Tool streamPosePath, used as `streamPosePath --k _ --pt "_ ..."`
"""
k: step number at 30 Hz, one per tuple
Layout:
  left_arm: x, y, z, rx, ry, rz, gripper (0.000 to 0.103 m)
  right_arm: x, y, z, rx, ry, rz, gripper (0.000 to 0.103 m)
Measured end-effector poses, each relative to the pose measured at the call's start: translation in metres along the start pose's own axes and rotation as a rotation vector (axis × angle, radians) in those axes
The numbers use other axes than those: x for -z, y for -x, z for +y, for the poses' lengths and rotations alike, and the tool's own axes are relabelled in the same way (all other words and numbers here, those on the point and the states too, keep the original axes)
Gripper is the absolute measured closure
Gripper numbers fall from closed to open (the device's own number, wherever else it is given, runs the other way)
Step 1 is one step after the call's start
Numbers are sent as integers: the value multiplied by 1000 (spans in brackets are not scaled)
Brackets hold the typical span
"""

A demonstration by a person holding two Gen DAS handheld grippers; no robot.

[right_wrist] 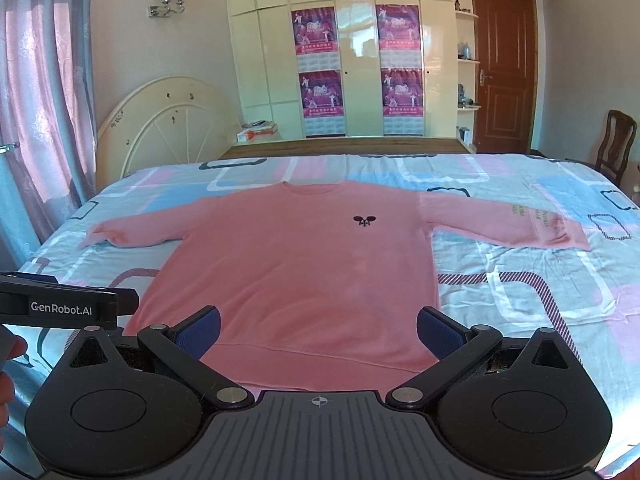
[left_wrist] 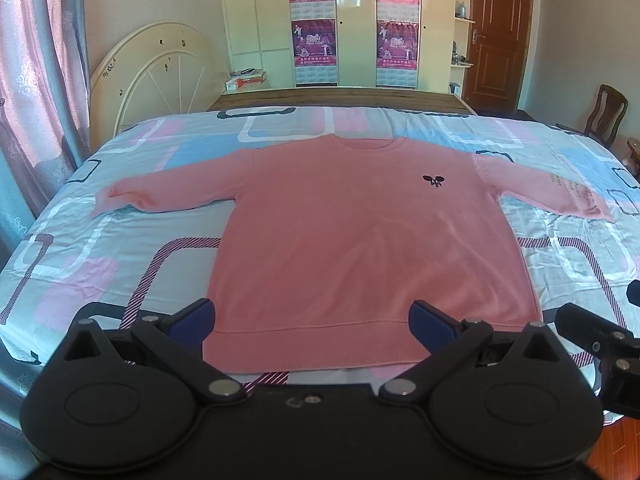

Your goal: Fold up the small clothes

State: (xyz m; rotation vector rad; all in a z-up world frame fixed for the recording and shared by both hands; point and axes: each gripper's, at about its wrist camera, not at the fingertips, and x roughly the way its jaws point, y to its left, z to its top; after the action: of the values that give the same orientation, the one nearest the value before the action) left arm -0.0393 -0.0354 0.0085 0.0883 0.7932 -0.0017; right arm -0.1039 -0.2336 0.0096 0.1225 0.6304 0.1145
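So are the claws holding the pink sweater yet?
No, nothing is held. The left claw and right claw are both open above the hem of the pink sweater, which lies flat on the bed.

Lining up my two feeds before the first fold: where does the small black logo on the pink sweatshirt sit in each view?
Left wrist: black logo right of centre, on the pink sweatshirt.
Right wrist: black logo just right of centre, mid-height.
Shared landmark: brown door at upper right.

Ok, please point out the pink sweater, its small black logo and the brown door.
pink sweater (left_wrist: 340,240), left wrist view, middle of chest.
black logo (right_wrist: 365,221), right wrist view, its centre.
brown door (right_wrist: 502,76), right wrist view, upper panel.
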Motion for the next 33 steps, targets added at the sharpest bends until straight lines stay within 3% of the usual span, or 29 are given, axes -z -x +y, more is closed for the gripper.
streamPosePath --k 33 --pt "-11 -32 10 6 -4 30 0 -5 -25 -4 32 -26 16 0"
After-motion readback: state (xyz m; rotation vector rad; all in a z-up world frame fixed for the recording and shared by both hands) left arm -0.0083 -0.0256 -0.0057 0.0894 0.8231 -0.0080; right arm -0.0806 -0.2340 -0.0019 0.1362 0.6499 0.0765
